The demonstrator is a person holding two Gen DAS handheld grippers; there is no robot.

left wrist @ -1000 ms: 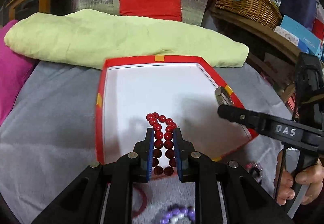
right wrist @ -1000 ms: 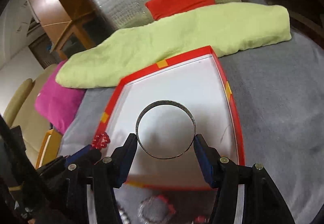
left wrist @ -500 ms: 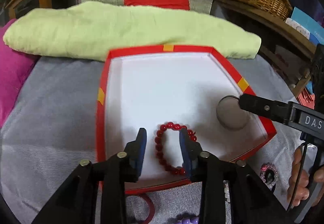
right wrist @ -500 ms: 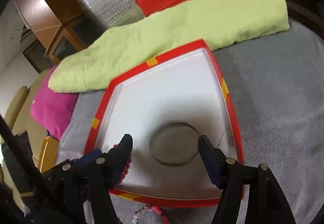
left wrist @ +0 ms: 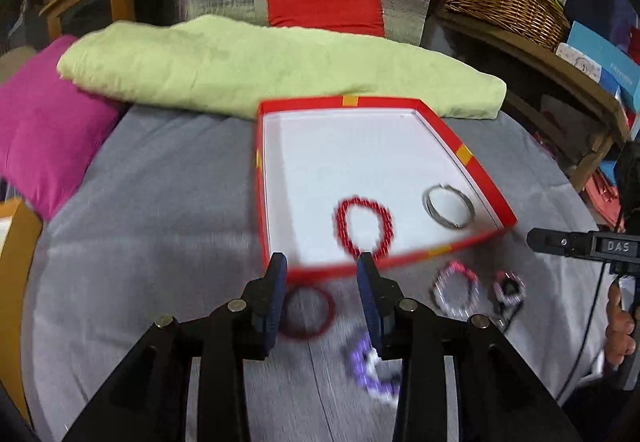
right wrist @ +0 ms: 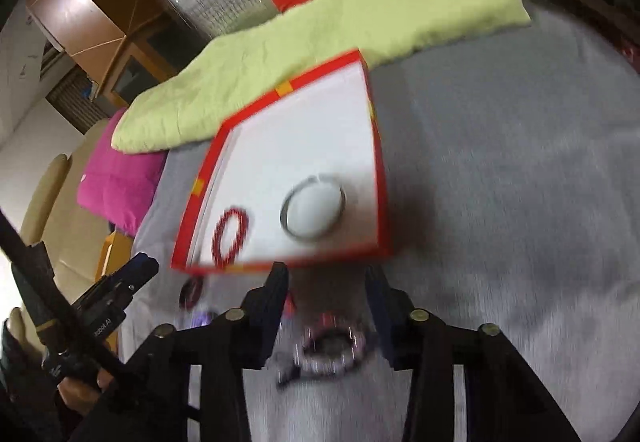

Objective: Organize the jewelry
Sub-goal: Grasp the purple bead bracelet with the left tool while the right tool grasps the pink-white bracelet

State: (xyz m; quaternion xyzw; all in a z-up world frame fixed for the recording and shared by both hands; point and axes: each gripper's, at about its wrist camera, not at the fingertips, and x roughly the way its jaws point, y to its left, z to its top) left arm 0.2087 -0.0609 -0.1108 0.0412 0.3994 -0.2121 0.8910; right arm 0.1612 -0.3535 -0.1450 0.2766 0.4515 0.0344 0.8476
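fingers (left wrist: 280, 282) spread above round beaded bracelet (left wrist: 363, 227), metal bangle (left wrist: 448, 205).

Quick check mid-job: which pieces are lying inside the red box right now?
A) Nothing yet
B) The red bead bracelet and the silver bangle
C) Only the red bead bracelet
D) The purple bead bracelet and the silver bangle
B: the red bead bracelet and the silver bangle both lie on the white floor of the red box, while the purple bead bracelet is outside it on the grey cloth.

Both wrist views above, facing shared red tray (left wrist: 466, 154) (right wrist: 378, 178)
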